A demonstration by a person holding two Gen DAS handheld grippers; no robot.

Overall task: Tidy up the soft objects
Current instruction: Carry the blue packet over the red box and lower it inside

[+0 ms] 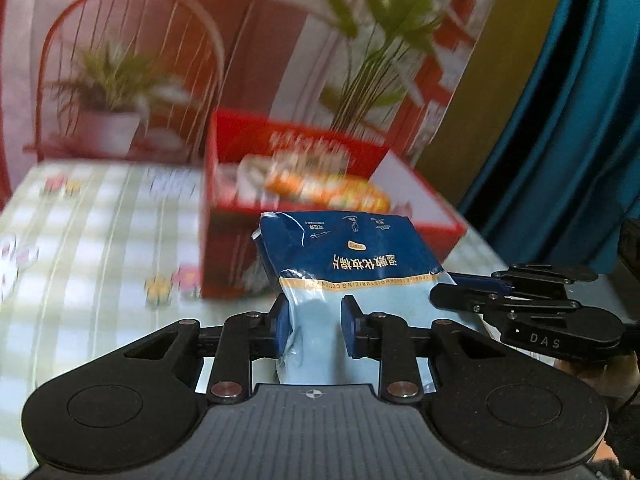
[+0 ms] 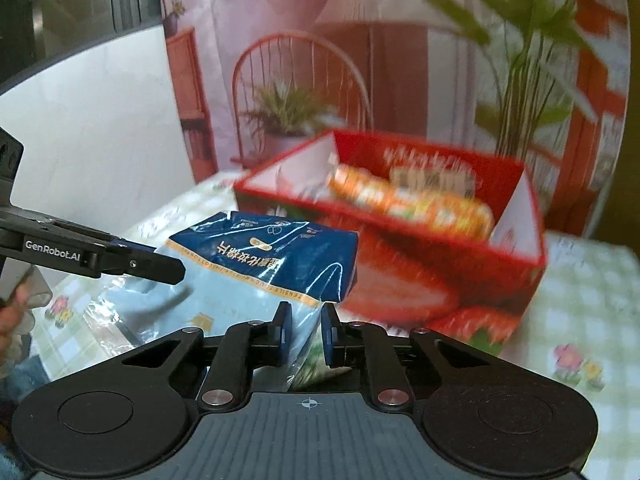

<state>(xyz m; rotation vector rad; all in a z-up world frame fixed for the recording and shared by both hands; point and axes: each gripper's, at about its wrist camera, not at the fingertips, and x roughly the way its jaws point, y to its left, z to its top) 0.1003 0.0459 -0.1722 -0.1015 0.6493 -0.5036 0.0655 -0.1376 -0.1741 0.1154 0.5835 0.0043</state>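
The blue-and-pale plastic pack (image 1: 340, 264) of cotton pads, a soft pillow-shaped bag, is held jointly by both hand-held grippers and appears clear of the tabletop (image 1: 100, 240), just in front of the open red box (image 1: 420, 200). Nearest, the left hand-held gripper (image 1: 314, 326) is closed on the pale near end of the pack, the film pinched and creased between its blue pads (image 1: 282, 326). The right hand-held gripper (image 2: 306, 330) is likewise clamped on a near corner of the same pack, its pads almost meeting on a thin fold of wrapper. No earlier picture is to hand, so only the present grip is reported. The pack's long axis runs away from the grippers toward the box: pale end at the jaws, dark blue printed end forward, tilted slightly upward, its lettering upside down to the left wrist camera. Judgement: the step in hand is the carry, with the pack picked up and not yet deposited. The red box, with strawberries printed on its outer wall, stands on the checked tabletop cloth and already holds an orange-patterned packet (image 2: 412, 200), blurred. The next move calls for bringing the pack over the near wall, keeping both grips level so that the slack film does not slip or sag, then lowering it beside the packet before release. Beyond stands a printed backdrop (image 1: 160, 60) showing a chair and plants.
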